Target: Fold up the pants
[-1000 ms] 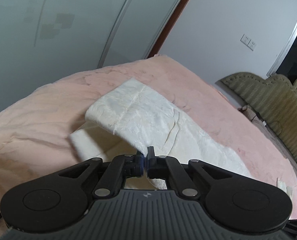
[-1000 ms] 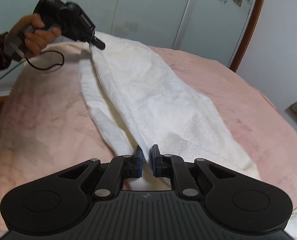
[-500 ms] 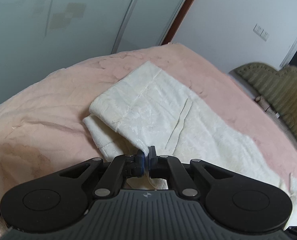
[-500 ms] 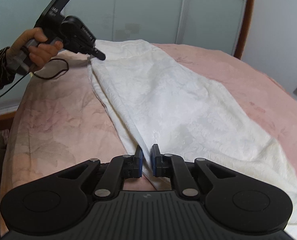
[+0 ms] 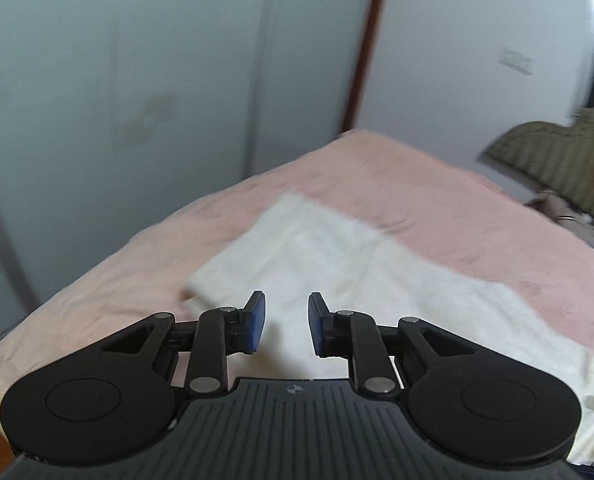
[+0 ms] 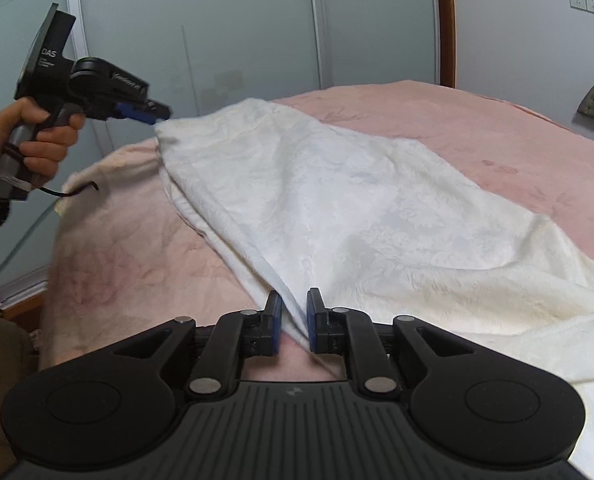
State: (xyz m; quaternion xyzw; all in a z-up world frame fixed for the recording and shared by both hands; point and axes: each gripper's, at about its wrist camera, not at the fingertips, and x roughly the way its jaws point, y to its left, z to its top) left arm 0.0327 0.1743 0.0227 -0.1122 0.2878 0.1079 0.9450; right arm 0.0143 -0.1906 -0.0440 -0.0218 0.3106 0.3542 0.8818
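**A:** Where are the cream-white patterned fabric pants (image 6: 337, 208)?

**B:** Spread across the pink plush bed cover (image 6: 477, 140), one end toward the pale sliding wardrobe doors (image 6: 237, 28), the other bunched near the right-hand camera.

**A:** And the left black two-finger gripper (image 5: 283, 322)?

**B:** Its blue-padded jaws stand clearly apart with nothing between them; it hangs just above the near corner of the pants. That view is blurred. From the right wrist view it sits in the person's bare hand (image 6: 37, 136), tips at the far corner of the cloth; I cannot tell whether they touch it.

**A:** The right black gripper (image 6: 295, 320)?

**B:** Parted a little. A folded edge of the pants runs through the gap, lying against the right pad (image 6: 312, 320); the left pad is clear of it, so the cloth is not pinched.
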